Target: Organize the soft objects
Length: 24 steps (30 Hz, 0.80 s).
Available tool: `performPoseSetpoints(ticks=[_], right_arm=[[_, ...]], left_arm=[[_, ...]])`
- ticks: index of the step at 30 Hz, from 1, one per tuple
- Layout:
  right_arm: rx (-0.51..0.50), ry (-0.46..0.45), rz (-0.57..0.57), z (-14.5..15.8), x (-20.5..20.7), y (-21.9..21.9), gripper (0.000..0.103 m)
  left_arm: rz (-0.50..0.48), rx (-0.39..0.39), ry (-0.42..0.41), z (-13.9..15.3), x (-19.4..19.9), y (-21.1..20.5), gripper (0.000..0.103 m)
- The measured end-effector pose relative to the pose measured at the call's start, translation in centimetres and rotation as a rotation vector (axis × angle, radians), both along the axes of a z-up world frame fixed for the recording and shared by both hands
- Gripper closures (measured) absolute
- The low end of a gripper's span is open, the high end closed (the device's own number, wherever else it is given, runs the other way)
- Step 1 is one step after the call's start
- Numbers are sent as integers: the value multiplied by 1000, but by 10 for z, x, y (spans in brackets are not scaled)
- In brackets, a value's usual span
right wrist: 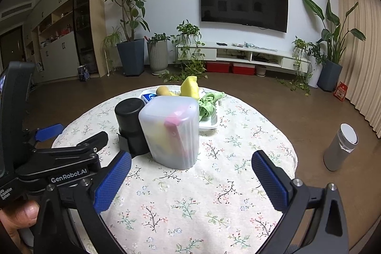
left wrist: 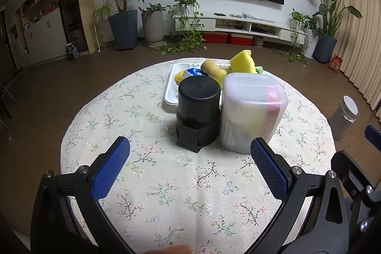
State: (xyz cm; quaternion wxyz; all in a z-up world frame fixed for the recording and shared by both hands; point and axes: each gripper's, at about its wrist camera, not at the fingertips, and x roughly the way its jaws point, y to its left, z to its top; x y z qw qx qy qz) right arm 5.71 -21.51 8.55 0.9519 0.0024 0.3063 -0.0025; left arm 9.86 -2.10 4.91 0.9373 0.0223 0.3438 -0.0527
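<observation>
Left wrist view: my left gripper (left wrist: pixel 190 148) and right gripper (right wrist: pixel 191 160) gape wide, empty. Sponge (left wrist: pixel 242 61) sits in tray (left wrist: pixel 171 95) behind box (left wrist: pixel 251 111); likely light, squashy. I'd pinch its middle gently.

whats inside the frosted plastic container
Through the frosted container wall, a pink item and a yellow shape show as blurs. What they are, and anything lower down or behind them, cannot be made out.
</observation>
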Motion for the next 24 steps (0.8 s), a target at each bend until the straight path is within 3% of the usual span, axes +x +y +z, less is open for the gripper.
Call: performPoseSetpoints(ticks=[24], right_arm=[[1,8,-21,-1,3,-4,0]], left_arm=[[14,21,-3,-4,0,-5,0]])
